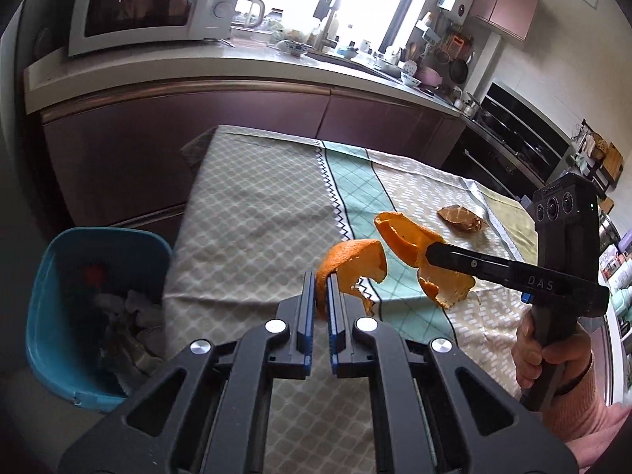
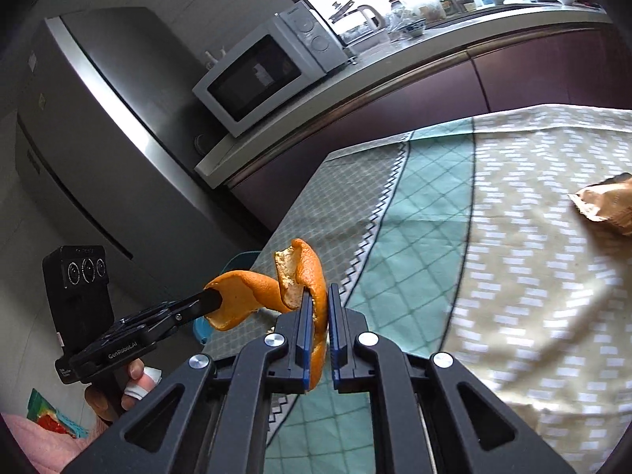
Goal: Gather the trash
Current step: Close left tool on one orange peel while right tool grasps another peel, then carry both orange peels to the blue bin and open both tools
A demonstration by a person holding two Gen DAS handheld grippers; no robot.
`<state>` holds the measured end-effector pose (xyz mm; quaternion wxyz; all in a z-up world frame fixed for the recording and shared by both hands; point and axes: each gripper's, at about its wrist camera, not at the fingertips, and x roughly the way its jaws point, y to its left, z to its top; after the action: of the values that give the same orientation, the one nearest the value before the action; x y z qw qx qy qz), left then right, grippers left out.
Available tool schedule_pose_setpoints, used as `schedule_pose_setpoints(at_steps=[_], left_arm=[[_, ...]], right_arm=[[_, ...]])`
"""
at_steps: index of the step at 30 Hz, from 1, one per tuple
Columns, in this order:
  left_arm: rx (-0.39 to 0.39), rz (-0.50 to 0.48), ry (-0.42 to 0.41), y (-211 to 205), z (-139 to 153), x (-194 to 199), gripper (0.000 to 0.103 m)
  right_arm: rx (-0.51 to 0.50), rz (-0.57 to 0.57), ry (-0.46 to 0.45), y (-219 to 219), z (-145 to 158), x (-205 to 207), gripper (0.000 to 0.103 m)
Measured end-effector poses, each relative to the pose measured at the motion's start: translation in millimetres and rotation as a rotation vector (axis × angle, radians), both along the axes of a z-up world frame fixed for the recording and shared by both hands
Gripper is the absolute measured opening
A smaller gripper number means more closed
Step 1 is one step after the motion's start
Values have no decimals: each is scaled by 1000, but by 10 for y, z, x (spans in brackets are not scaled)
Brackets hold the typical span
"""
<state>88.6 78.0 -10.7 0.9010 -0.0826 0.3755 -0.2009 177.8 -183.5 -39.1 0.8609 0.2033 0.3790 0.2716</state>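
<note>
Left gripper (image 1: 320, 296): I am clamping an orange peel (image 1: 347, 264).
Right gripper (image 2: 320, 316): I am clamping a second peel (image 2: 312, 276).
Blue bin (image 1: 43, 296): holding crumpled scraps.

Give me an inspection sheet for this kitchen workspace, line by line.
Surface: table under a patterned tablecloth.
Job's things: two orange peels, each lifted clear of the cloth; brown wrapper lying on the cloth; blue bin beside the table, already holding trash.
Clutter: nothing seen on the table besides the wrapper.
Grippers: left tool shut on one orange peel; right tool shut on the other orange peel.
Cables: nothing seen.
Surroundings: microwave, counter, fridge.
</note>
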Motion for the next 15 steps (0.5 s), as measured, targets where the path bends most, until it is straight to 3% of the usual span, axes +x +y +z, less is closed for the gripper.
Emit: schedule_pose_setpoints(at_steps=[7,15], left_arm=[[26,134,-34,694,87,-195,6],[63,275,-19,1370,14,-291,6]], right_arm=[[-1,135,-4,642,45,133,6],[-26,255,12,1386,63,339,6]])
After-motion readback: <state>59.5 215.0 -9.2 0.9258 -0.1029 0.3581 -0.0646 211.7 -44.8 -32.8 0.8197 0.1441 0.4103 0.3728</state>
